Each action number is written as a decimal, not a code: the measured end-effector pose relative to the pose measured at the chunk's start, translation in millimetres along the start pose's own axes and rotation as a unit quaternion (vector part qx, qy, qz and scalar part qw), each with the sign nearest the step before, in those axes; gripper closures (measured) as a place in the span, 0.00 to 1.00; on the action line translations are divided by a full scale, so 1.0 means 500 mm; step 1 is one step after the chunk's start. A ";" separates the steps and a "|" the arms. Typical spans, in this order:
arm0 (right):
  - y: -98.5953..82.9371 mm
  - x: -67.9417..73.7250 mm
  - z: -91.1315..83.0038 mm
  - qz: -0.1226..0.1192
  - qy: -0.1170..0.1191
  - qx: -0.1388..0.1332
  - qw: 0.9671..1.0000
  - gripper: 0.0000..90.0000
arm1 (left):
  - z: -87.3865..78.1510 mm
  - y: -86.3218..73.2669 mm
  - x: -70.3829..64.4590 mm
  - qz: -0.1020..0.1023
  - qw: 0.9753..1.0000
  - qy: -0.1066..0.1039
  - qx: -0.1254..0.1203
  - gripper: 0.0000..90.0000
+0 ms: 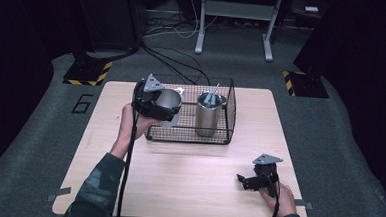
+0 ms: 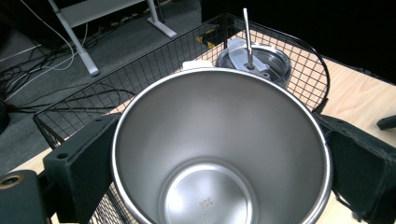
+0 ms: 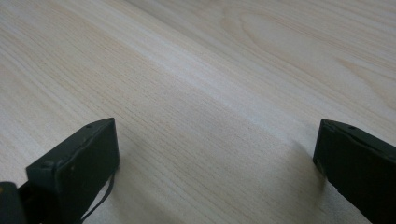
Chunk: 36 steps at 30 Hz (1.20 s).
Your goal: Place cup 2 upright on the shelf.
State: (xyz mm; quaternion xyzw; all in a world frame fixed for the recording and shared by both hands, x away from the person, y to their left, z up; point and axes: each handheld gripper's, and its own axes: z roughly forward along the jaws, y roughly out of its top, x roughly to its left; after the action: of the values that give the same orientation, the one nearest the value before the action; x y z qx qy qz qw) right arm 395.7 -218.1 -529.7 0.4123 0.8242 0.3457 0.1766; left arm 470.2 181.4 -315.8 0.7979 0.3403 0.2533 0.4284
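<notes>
Two tumblers share the wire basket [image 1: 228, 113]: left tool [image 1: 154, 102] grasps the open one [image 2: 219, 149], lidded one [image 1: 208, 114] just beside.

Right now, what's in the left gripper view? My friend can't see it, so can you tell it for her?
A shiny steel cup, open and empty, sits clamped between the two black tongs. Behind it is a black wire basket on a wooden table, and in the basket stands a second cup with a lid and a metal straw.

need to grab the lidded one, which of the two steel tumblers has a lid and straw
The steel tumbler standing at the wire basket's right; the open steel tumbler in the left gripper has neither.
</notes>
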 end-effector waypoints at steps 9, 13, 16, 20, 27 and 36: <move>0.000 0.000 0.000 0.000 0.000 0.000 1.000 0.00 | 0.034 0.008 0.016 -0.005 1.000 0.008 0.012 0.06; 0.000 0.001 0.000 0.003 0.000 0.000 1.000 0.00 | 0.047 0.012 0.021 -0.011 1.000 0.011 0.013 0.06; 0.000 0.001 0.000 0.003 0.000 -0.001 1.000 0.00 | 0.055 0.016 0.026 -0.013 1.000 0.009 0.015 0.06; 0.000 0.000 0.000 -0.001 0.000 -0.001 1.000 0.00 | 0.067 0.017 0.033 -0.018 1.000 0.010 0.019 0.06; 0.000 0.001 0.000 0.003 0.000 -0.001 1.000 0.00 | 0.095 0.011 0.047 -0.023 0.999 0.013 0.034 0.06; 0.000 0.000 0.000 0.000 0.000 0.000 1.000 0.00 | 0.126 0.010 0.061 -0.031 0.998 0.016 0.047 0.06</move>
State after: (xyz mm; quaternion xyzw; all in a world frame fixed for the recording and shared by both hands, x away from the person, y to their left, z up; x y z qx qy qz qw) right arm 395.6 -218.1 -529.7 0.4124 0.8240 0.3460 0.1769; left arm 535.2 170.4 -340.1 0.8022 0.3832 0.2364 0.3922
